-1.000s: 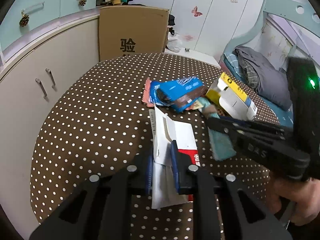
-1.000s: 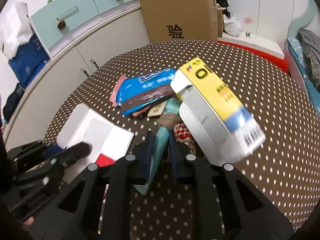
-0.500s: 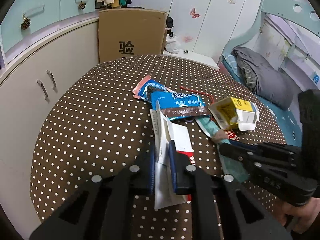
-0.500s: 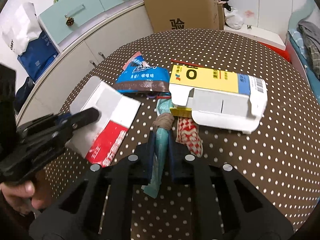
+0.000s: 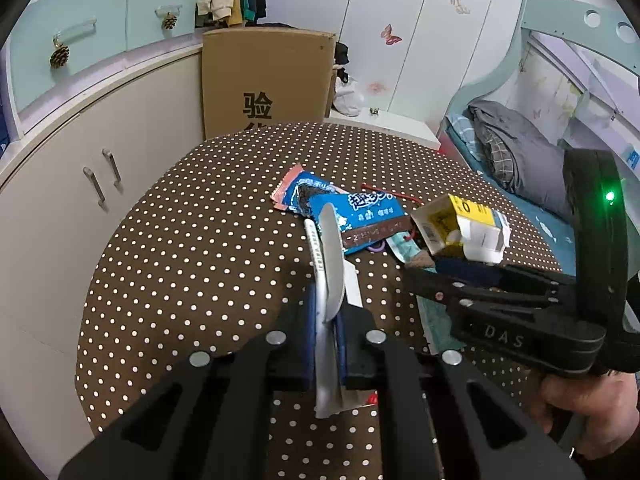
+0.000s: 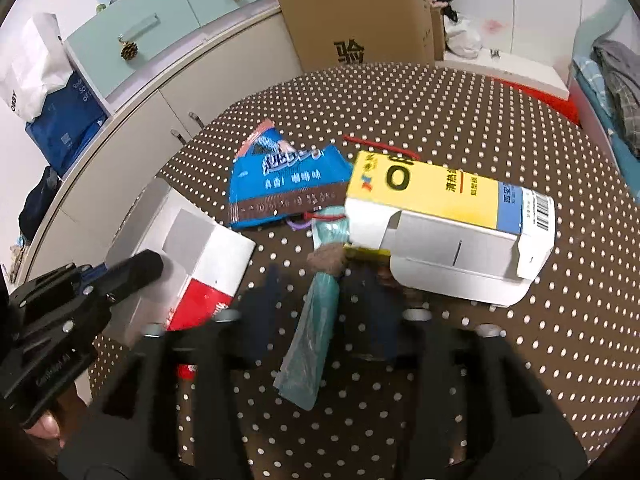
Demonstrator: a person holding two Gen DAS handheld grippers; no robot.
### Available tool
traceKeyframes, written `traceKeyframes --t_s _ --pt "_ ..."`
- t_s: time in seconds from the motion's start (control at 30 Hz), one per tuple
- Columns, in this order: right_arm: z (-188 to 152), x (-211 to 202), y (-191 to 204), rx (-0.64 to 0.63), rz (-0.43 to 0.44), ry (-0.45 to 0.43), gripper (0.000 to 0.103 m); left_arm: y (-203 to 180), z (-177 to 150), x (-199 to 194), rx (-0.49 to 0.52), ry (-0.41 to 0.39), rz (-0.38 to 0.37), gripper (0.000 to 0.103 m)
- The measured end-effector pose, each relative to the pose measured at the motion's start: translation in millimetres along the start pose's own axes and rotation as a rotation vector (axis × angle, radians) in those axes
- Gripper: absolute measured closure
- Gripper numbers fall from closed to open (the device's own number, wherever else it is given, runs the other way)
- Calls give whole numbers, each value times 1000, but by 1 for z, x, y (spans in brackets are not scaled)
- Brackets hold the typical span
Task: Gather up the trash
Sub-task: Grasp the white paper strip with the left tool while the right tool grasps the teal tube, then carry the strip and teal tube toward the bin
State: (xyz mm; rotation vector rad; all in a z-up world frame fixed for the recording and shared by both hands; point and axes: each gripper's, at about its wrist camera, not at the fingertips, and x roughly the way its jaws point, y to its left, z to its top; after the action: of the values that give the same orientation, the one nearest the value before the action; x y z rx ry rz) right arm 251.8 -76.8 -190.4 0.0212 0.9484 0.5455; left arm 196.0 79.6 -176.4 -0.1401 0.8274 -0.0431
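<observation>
Here, the left gripper [image 5: 324, 340] is clamped on a flattened white-and-red cardboard carton [image 6: 200, 256], held above the brown white-dotted tablecloth [image 5: 180, 248]. The right gripper [image 6: 320, 308] has just been opening; its jaws stand apart, a crumpled teal plastic wrapper [image 6: 312, 340] lying loose between them. Beside it rest a yellow-and-white carton [image 6: 448, 216] and a blue snack bag [image 6: 284, 184].

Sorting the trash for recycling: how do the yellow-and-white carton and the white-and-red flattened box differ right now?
The yellow-and-white carton still has bulk and lies on the dotted tablecloth; the white-and-red flattened box is squashed thin.

The carton is free of either tool; the flattened box is clamped in the left tool, seen edge-on.

Both are opened cardboard packaging.
</observation>
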Motion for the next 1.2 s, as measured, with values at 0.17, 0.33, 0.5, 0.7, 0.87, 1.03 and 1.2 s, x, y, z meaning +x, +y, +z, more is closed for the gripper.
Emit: traceKeyframes --t_s 0.17,0.33,0.5,0.7,0.87,1.03,1.2 --pt "0 7 1 -28 -17 3 85 -4 -2 11 -4 27 -36 92" --pt "-4 -7 0 -9 27 -19 86 -8 1 1 2 -11 -43 96" --pt "-4 -36 -4 3 67 -75 86 -10 10 -14 13 -51 -42 96" --pt "-1 -76 -7 -5 89 -150 86 -23 25 -39 36 -118 -44 96" --pt "3 -106 -13 -12 83 -220 86 -33 41 -55 60 -165 -66 96" --pt "5 -145 -34 2 57 -310 86 -58 55 -67 104 -209 -101 96" --pt "5 -186 -69 37 1 -397 86 -97 72 -73 169 -248 -147 96"
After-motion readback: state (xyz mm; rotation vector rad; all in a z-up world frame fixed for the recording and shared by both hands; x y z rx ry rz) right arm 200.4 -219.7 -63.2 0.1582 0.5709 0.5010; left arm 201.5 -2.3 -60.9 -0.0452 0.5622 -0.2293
